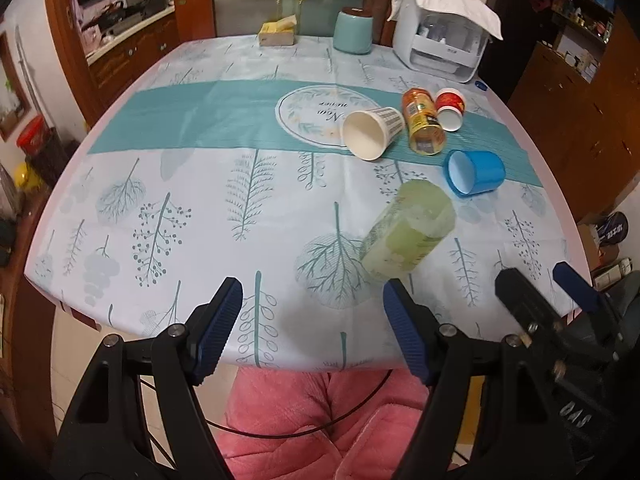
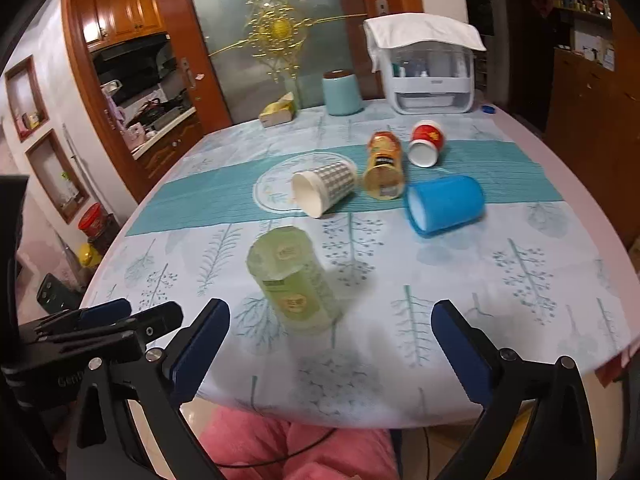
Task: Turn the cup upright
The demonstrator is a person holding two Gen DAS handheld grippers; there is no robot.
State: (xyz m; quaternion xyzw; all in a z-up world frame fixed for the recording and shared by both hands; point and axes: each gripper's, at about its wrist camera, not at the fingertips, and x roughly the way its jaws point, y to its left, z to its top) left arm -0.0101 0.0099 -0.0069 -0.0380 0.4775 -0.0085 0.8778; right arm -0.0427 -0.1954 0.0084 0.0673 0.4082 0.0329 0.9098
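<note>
A translucent green cup (image 1: 408,232) lies on its side near the table's front edge, blurred; it also shows in the right wrist view (image 2: 294,280). Beyond it lie a blue cup (image 1: 476,171) (image 2: 446,204), a white checked paper cup (image 1: 372,132) (image 2: 324,188), an orange cup (image 1: 424,122) (image 2: 384,166) and a red-and-white cup (image 1: 450,109) (image 2: 427,142), all on their sides. My left gripper (image 1: 312,332) is open and empty at the front edge, left of the green cup. My right gripper (image 2: 330,344) is open and empty, just in front of the green cup.
At the table's far edge stand a teal canister (image 1: 353,32) (image 2: 342,92), a white appliance under a cloth (image 1: 444,28) (image 2: 430,72) and a small yellow box (image 1: 278,32) (image 2: 278,114). The patterned tablecloth (image 1: 200,184) (image 2: 520,280) covers the table. Pink clothing lies below the front edge.
</note>
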